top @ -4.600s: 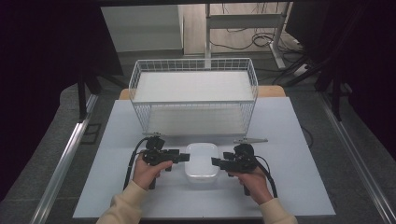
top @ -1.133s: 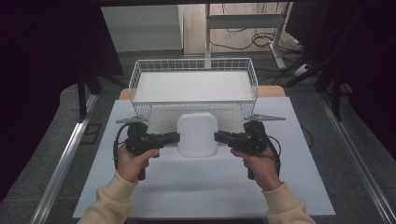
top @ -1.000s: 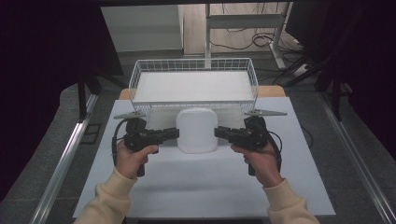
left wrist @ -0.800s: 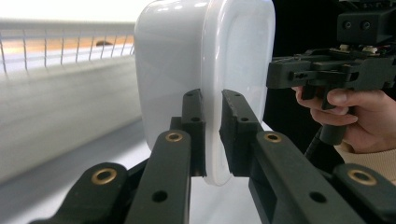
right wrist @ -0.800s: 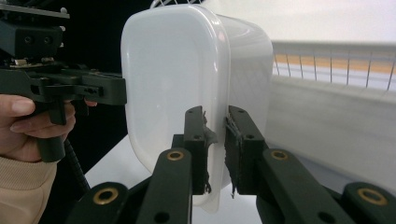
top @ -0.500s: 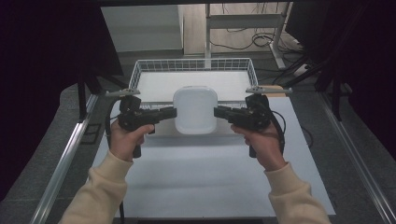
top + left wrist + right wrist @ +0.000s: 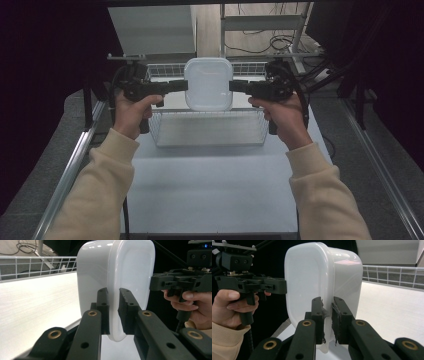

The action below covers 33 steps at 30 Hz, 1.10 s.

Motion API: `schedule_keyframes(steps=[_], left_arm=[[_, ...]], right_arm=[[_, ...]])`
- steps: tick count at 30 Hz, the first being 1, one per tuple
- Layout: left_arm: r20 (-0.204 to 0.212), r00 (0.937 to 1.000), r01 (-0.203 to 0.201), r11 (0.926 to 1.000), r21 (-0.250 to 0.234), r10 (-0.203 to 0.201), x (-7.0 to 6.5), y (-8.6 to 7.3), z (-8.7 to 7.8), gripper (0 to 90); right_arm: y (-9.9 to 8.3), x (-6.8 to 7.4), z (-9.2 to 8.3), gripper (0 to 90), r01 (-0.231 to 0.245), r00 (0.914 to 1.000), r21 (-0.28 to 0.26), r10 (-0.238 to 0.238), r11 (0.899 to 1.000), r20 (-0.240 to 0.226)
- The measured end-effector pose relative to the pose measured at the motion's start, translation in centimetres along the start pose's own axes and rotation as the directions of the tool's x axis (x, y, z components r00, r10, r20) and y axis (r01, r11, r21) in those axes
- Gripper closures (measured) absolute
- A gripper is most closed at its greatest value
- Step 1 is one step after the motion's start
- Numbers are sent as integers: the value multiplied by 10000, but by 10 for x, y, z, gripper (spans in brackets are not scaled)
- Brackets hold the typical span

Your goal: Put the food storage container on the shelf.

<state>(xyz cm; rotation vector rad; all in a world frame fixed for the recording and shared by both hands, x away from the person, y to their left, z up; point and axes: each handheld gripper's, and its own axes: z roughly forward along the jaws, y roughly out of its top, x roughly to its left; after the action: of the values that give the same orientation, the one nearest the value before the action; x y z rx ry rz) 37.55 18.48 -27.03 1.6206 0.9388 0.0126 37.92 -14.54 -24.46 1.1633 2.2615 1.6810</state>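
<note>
A white plastic container [image 7: 208, 83] hangs in the air, tipped up on edge above the wire basket [image 7: 210, 127]. My left gripper [image 7: 185, 85] is shut on its left rim, and my right gripper [image 7: 231, 86] is shut on the opposite rim. In the left gripper view the jaws [image 7: 113, 293] pinch the thin rim of the container [image 7: 130, 272], with the right gripper [image 7: 160, 282] beyond it. The right gripper view has the jaws [image 7: 327, 301] clamped on the rim of the container [image 7: 312, 277], and the left gripper [image 7: 279, 287] across from them.
The basket stands at the far side of the white table [image 7: 210, 185], its wire wall [image 7: 37, 260] and pale floor showing behind the container. Metal rails run along both sides of the table. Cables and a shelf frame lie beyond the basket.
Both hands have risen and moved away from me with the container between them. It went from above the table in front of the basket to above the basket.
</note>
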Motion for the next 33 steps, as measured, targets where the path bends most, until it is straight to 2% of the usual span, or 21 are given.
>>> schedule_keyframes(steps=[8, 12, 19, 23, 26, 27, 29, 32, 33], left_arm=[[-130, 9959, 896, 9951, 423, -891, 33, 4, 19, 796], [-280, 9907, 1344, 9898, 472, -1332, 45, 5, 27, 793], [-284, 9833, 1816, 9803, 775, -1799, 65, 5, 40, 789], [-264, 9724, 2332, 9705, 606, -2319, 74, 5, 46, 785], [-76, 9602, 2791, 9586, 570, -2791, 80, 6, 50, 779], [-83, 9581, 2862, 9562, 613, -2863, 82, 6, 52, 775], [-100, 9520, 3060, 9505, 550, -3059, 84, 5, 56, 770], [-38, 9400, 3411, 9396, 275, -3411, 88, 4, 62, 761], [-32, 9405, 3398, 9402, 248, -3399, 90, 4, 63, 761]], right_arm=[[9, -25, 26, 803, -655, 9978, 644, 648, 9958, 127], [9, -37, 40, 802, -957, 9953, 775, 940, 9924, 249], [9, -52, 54, 793, -1423, 9896, 976, 1398, 9850, 325], [8, -58, 61, 766, -1582, 9866, 956, 1533, 9828, 565], [9, -64, 65, 743, -1844, 9819, 851, 1797, 9792, 603], [9, -67, 67, 732, -1947, 9798, 850, 1898, 9772, 631], [9, -73, 70, 710, -2217, 9741, 892, 2164, 9710, 650], [8, -84, 74, 692, -2763, 9606, 835, 2725, 9574, 548], [7, -87, 75, 685, -2968, 9546, 759, 2937, 9519, 498]])
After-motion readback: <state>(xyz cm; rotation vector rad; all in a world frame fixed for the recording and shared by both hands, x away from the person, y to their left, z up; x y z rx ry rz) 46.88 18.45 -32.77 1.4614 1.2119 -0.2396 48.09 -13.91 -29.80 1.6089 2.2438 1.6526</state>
